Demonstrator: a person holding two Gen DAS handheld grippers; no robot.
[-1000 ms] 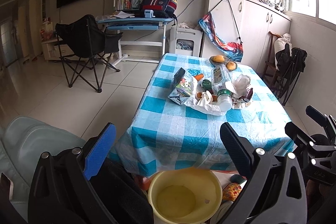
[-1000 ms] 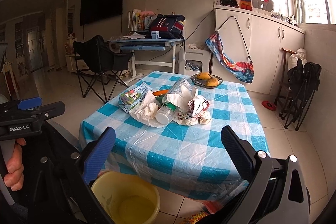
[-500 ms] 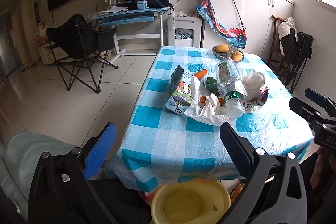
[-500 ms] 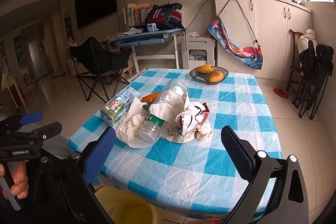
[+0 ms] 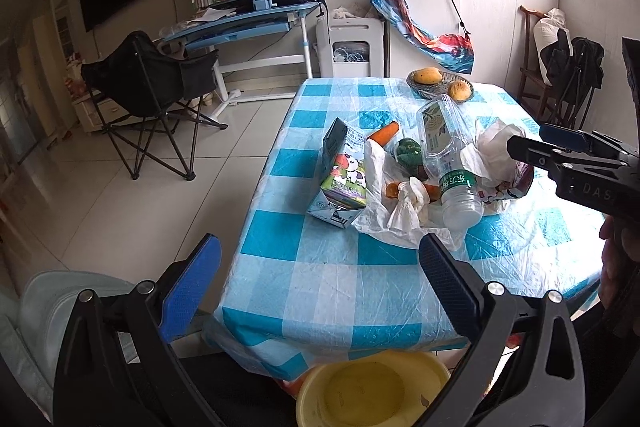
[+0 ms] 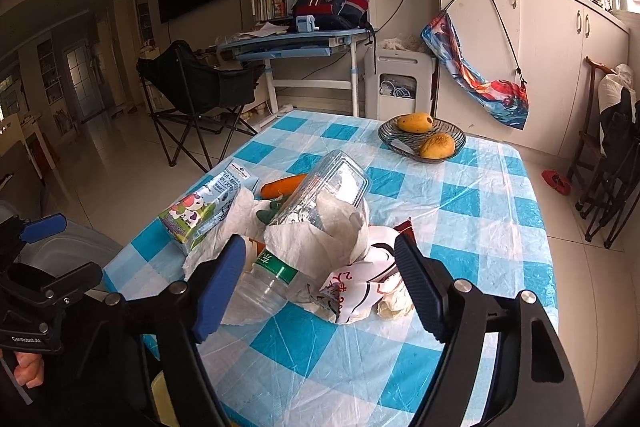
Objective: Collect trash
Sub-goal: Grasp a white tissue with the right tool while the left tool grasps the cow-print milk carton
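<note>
While the right gripper (image 6: pixel 318 285) narrows its fingers over the trash pile (image 6: pixel 320 247), gripping nothing, the left gripper (image 5: pixel 316 283) gapes empty above a yellow basin (image 5: pixel 372 387). The pile lies mid-worktop (image 5: pixel 340 287) on blue-checked cloth; beyond stand a fruit bowl (image 6: pixel 422 139), folding chair (image 5: pixel 148 83) and desk (image 5: pixel 240 23).

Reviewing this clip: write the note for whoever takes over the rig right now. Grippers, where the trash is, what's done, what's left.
Left gripper: open, empty, hanging over the near table edge, short of the pile.
Right gripper: jaws closing, nothing pinched yet; the bottle and wrapper lie just ahead of its fingers.
Trash sits in one pile mid-table: milk carton, bottle, tissues, wrapper, plastic sheet, vegetable scraps.
Yellow bin is on the floor below the near edge, looks almost empty.
Done: nothing collected yet.
Left: move the whole pile into the bin. The fruit bowl probably stays.
</note>
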